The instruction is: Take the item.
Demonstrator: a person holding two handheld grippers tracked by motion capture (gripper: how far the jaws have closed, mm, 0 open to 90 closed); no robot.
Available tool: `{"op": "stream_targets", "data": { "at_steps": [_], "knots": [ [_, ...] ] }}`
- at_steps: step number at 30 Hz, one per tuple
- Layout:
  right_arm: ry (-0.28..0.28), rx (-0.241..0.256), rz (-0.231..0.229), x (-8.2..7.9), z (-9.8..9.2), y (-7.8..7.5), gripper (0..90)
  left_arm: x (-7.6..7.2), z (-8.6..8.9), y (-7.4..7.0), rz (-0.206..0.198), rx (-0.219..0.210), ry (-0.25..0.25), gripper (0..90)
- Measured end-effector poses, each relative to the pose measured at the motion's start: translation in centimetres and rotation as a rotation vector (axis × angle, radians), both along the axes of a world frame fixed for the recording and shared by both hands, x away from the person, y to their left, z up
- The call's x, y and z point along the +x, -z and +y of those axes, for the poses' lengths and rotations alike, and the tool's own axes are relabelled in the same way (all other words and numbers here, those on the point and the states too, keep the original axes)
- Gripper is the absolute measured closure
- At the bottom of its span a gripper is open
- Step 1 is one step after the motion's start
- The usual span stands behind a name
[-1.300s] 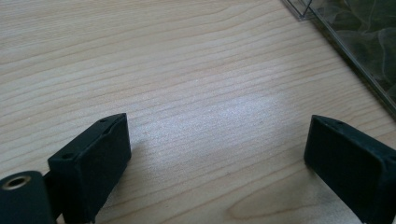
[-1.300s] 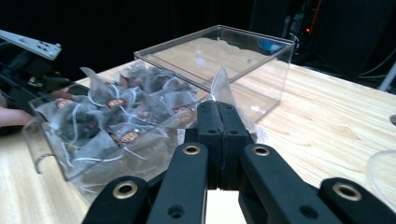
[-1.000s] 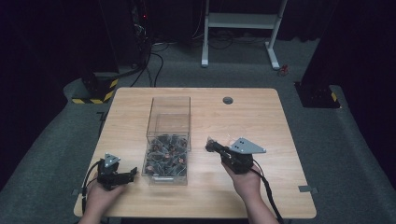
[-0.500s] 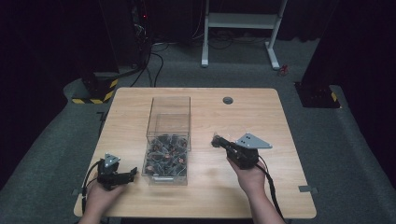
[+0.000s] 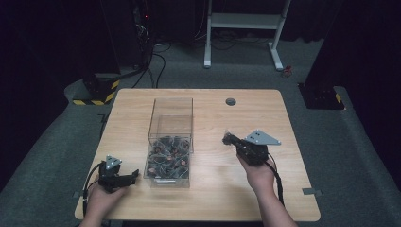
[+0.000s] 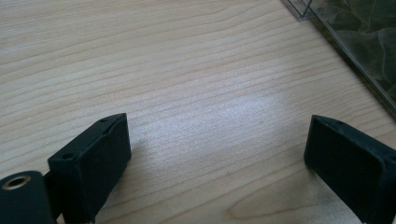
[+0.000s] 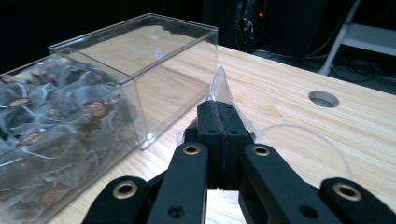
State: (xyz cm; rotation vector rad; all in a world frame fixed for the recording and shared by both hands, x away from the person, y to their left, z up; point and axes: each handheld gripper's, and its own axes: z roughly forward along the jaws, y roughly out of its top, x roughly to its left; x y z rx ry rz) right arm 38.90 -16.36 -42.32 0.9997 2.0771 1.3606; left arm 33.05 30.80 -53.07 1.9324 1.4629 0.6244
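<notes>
On the right of the clear box (image 5: pixel 170 142), the right gripper (image 7: pixel 219 116) pinches one tea bag (image 7: pixel 219 86) above the table (image 5: pixel 283 198), probably to carry it away. The left gripper (image 6: pixel 219 158) rests spread and empty beside the box, perhaps waiting.

The wooden tabletop (image 5: pixel 283 194) has a round cable hole (image 5: pixel 231 101) near its far edge. It stands on grey carpet (image 5: pixel 359 165). Beyond it, a white metal frame (image 5: pixel 246 28) stands at the far side, black cables (image 5: pixel 156 56) trail across the floor, and a yellow-and-black striped base (image 5: pixel 97 92) sits far left.
</notes>
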Motion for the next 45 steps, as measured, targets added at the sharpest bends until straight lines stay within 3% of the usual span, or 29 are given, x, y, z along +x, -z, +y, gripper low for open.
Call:
{"op": "stream_targets", "data": {
  "at_steps": [13, 25, 33, 38, 45],
  "knots": [
    [0.054, -0.05, 0.023, 1.4, -1.3, -0.2, 90.0, 0.0, 0.0, 0.0, 0.001, -0.005, -0.003, 7.4],
    [0.109, -0.071, 0.039, 3.1, -2.2, 0.2, 90.0, 0.0, 0.0, 0.0, 0.001, -0.005, -0.003, 7.4],
    [0.134, -0.086, 0.076, 4.2, -2.5, 1.1, 90.0, 0.0, 0.0, 0.0, 0.001, -0.005, -0.002, 7.4],
    [0.142, -0.086, 0.081, 4.6, -2.3, 1.4, 81.5, 0.0, 0.0, 0.0, 0.001, -0.005, -0.003, 7.4],
    [0.138, -0.088, 0.075, 4.5, -2.0, 1.3, 78.4, 0.0, 0.0, 0.0, 0.001, -0.005, -0.003, 7.4]
  ]
}}
